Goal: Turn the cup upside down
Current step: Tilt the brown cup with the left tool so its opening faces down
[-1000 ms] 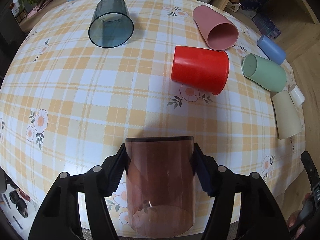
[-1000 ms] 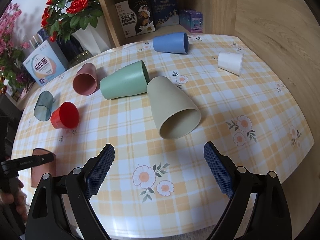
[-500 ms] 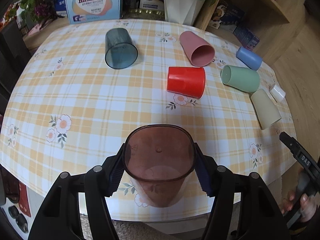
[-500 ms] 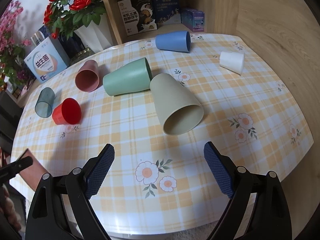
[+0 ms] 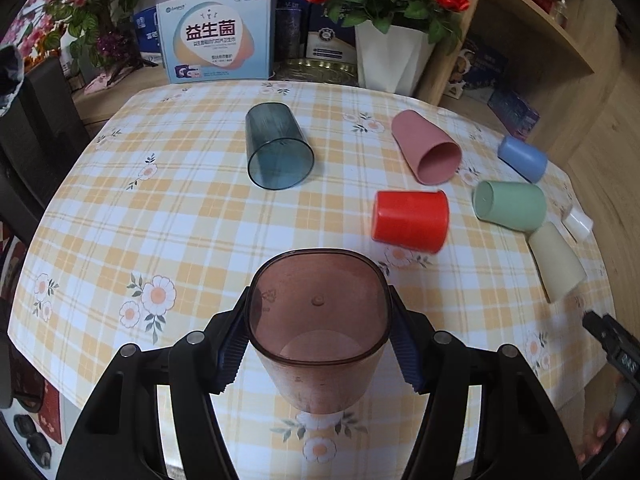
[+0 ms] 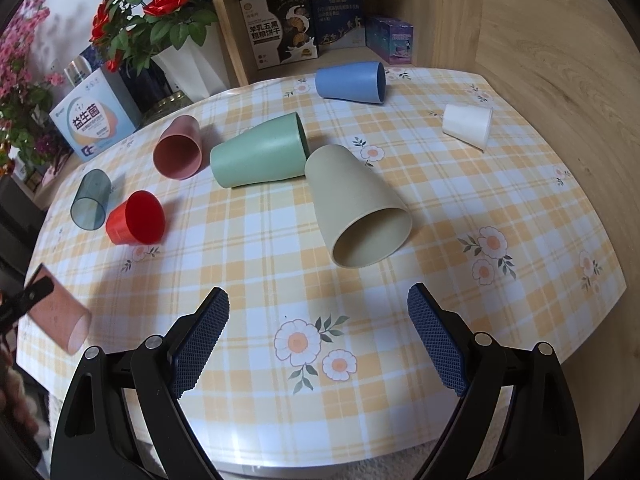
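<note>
My left gripper (image 5: 318, 344) is shut on a translucent brown cup (image 5: 318, 332), squeezed between both pads and held above the near edge of the table. In the left wrist view the cup's mouth faces the camera and its base points down and away. The same cup (image 6: 56, 320) shows tilted at the far left of the right wrist view. My right gripper (image 6: 318, 336) is open and empty above the table's near edge, in front of a beige cup (image 6: 356, 204) lying on its side.
Lying on the plaid tablecloth (image 5: 160, 216) are a smoky blue-grey cup (image 5: 276, 148), pink cup (image 5: 426, 148), red cup (image 5: 410, 220), green cup (image 5: 510, 204), blue cup (image 5: 522, 158) and small white cup (image 6: 468, 124). Boxes, a white flower vase (image 5: 390, 58) and a wooden shelf stand behind.
My left gripper has lifted and rotated the brown cup: its side faced me a second ago, now I look into its open mouth. The right gripper has barely moved.
</note>
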The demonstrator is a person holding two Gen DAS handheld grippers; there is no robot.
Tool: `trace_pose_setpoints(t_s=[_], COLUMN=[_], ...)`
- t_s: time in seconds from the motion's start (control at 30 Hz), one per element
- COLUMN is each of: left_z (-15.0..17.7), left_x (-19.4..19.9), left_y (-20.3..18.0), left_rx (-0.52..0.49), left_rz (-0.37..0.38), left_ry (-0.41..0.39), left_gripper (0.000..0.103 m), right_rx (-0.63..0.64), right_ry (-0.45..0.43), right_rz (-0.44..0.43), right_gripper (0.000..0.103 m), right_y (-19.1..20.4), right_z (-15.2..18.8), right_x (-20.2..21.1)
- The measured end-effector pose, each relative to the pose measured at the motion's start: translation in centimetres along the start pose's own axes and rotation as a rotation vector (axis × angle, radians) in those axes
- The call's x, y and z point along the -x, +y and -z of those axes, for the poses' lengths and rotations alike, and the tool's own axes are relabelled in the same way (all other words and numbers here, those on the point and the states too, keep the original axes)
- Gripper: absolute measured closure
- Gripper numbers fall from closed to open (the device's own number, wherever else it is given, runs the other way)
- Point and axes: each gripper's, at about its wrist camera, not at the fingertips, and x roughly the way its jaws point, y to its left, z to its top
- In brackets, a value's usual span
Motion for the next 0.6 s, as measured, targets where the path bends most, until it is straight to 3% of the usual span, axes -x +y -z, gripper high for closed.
trace_pose_setpoints(t_s=[0.33,0.6], left_z=[-0.8,0.6], left_x=[-2.1,-1.4], left_y=[1.1,0.8], left_rx=[0.013,0.014], left_rz=[-0.036,-0.037], left_ry=[-0.035,0.003], left_gripper=[0.042,0.042], right_rx=[-0.018,-0.012], right_ry=[0.017,0.026], right_rz=[0.003,-0.004], right_gripper=[0.015,0.015], right_y=[-0.5,-0.2], right_z=[0.2,0.4], right_x=[-0.5,-0.6])
